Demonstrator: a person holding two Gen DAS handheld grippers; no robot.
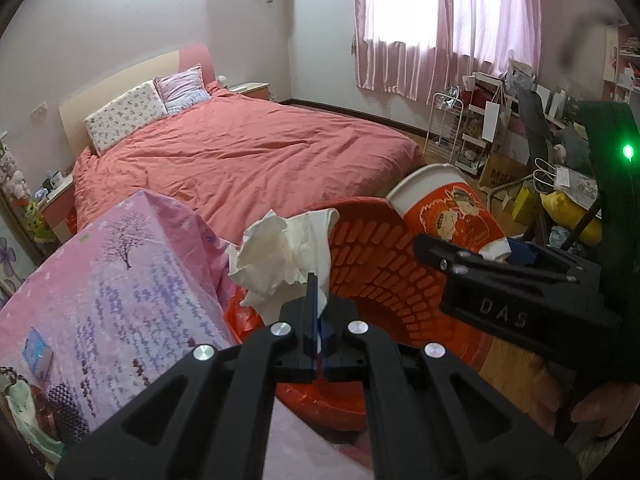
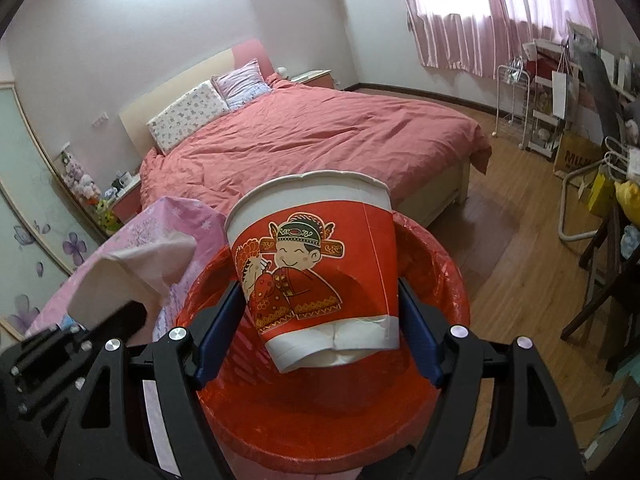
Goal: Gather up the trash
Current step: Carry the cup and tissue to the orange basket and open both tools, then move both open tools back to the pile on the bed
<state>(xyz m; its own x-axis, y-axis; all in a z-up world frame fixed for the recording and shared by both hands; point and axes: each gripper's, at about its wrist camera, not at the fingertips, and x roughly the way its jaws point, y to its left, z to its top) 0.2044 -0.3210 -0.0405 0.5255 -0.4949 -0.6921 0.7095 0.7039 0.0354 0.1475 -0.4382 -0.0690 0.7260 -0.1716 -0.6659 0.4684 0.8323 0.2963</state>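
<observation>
My left gripper (image 1: 315, 286) is shut on a crumpled white tissue (image 1: 280, 256), held just over the near left rim of a red slotted bin (image 1: 384, 276). A red liner bag covers the rim of the bin (image 2: 452, 292). In the right wrist view my right gripper (image 2: 320, 322) grips a red and white paper cup (image 2: 316, 268) with a cartoon figure. Its blue pads press on both sides of the cup, whose base is dented. The cup (image 1: 448, 212) hangs tilted above the bin's opening. The tissue (image 2: 136, 268) also shows at the left of the right wrist view.
A pink floral bundle of bedding (image 1: 112, 280) lies close to the left of the bin. Behind stands a bed (image 1: 248, 152) with a salmon cover. A wooden floor (image 2: 500, 240) runs to the right, where a wire rack (image 2: 512, 100), a cluttered desk, bags and a dark chair (image 2: 600, 300) crowd the wall.
</observation>
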